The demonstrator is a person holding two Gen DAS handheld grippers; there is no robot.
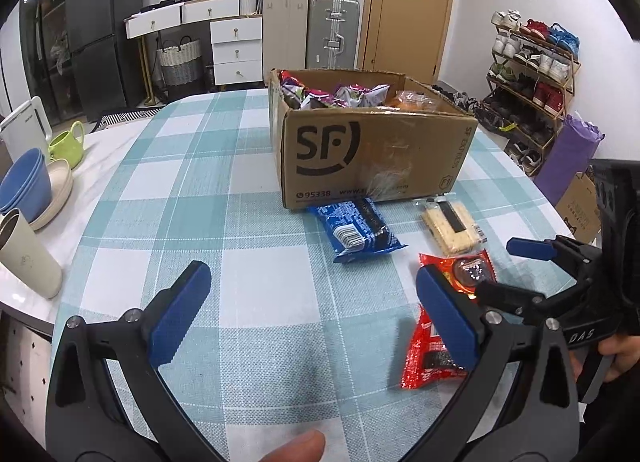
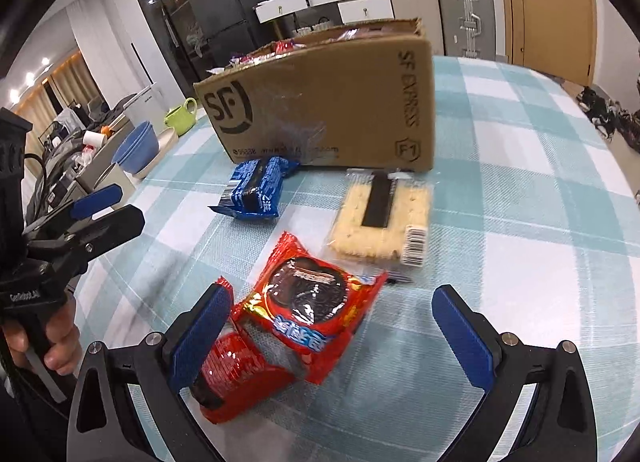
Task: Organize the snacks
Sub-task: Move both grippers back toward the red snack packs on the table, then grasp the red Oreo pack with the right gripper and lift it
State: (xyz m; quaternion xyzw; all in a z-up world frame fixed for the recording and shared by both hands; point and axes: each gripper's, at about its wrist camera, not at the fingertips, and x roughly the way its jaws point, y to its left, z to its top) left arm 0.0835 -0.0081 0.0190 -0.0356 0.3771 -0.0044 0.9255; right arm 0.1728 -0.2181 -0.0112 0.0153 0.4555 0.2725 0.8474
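Both tools, left tool (image 1: 308, 314) and right tool (image 2: 332, 330), are hanging open and empty; red packets (image 2: 308, 314) are lying overlapped before the box (image 2: 328, 101), so a pinch is risking dragging both.

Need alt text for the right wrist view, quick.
The open right gripper hovers over two red cookie packets on a checked tablecloth. Beyond them lie a pale cracker pack, a blue cookie pack and an open cardboard box of snacks; the left gripper is at the left edge.
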